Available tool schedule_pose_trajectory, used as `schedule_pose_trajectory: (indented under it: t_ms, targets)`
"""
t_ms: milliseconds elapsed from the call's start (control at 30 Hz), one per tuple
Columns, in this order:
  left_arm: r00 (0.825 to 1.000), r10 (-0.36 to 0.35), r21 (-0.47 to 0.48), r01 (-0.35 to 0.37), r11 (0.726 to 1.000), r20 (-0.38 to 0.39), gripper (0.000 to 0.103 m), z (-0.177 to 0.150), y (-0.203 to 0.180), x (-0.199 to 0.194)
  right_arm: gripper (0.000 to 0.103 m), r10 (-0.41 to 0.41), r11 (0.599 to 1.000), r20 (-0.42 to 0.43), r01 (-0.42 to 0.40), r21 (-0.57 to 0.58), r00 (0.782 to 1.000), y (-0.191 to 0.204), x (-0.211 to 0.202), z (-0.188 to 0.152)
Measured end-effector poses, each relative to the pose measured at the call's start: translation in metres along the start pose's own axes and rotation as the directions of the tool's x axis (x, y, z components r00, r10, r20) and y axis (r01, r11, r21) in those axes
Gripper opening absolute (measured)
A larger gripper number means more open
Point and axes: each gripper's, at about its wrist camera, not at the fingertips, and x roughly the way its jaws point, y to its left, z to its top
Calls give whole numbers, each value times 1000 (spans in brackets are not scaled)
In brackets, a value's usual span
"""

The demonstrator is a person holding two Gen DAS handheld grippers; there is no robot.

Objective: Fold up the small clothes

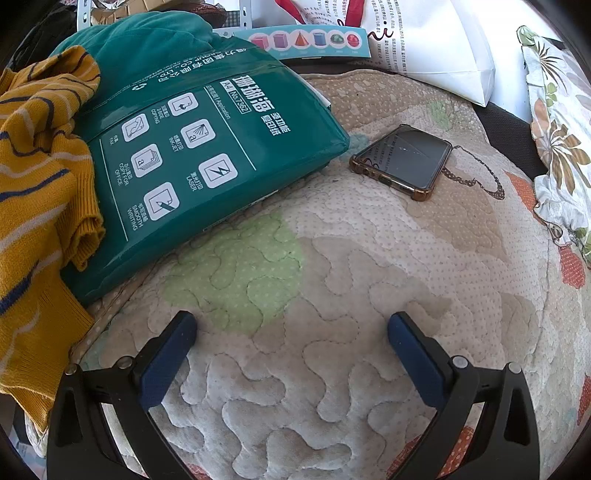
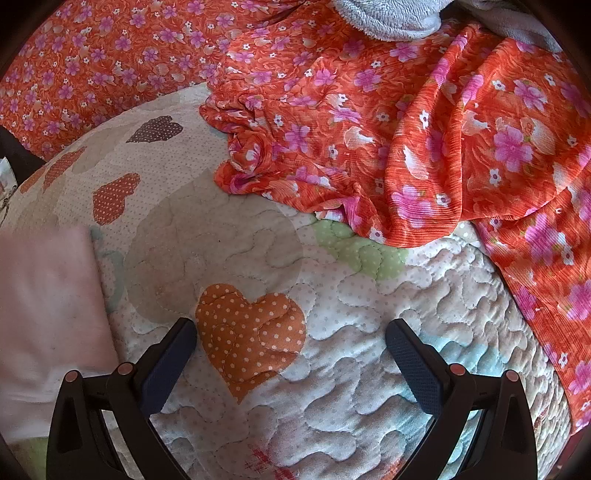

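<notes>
Quilted bedcover (image 1: 332,295): pale, stitched in wavy lines, with dotted patches of green, tan and orange; fills the middle and lower part of both views.

Left wrist view:
- Striped jumper (image 1: 40,192), mustard yellow with navy and white stripes, knit, crumpled along the left edge of the frame; cut off at the left and lower left, so full shape not visible. One ribbed cuff or hem draped over the paper pack.
- Paper pack (image 1: 177,147), green wrapper with white icons and print, upper left to centre, tilted; far end hidden under a rumpled green fold at the top.
- Phone (image 1: 402,162), dark screen up, brown bumper case, right of centre, just beside the pack's corner, apart from it.
- White bag (image 1: 436,44), printed text and red handles, top right, cut off by the frame.
- Shapes strip (image 1: 306,40), teal card with coloured solids, top centre.
- Floral cloth (image 1: 557,140), white with brown and green leaves, right edge, partly cut off.
- Left gripper (image 1: 291,325): fingers spread wide, blue pads facing in, nothing between them, over bare quilt, well apart from the jumper.

Right wrist view:
- Orange cloth (image 2: 406,140), pink-flowered, ribbed, bunched across the top and right; extent cut off on three sides.
- Grey fleece (image 2: 388,18), top edge, mostly out of frame.
- Pink cloth (image 2: 48,314), pale, blurred, left edge; kind not discernible.
- Orange heart (image 2: 251,336), dotted patch on the quilt, between the fingers.
- Right gripper (image 2: 291,328): fingers spread wide, empty, above the quilt; contact with it not discernible.
</notes>
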Motion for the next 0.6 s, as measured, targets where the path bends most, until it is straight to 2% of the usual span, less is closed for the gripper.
schedule_pose_trajectory:
  t_ms: [600]
  targets:
    - [1000,1,0,-1,1000,1,103,0,0,0,103,0,1000,0,0,0,1000,0,0,0]
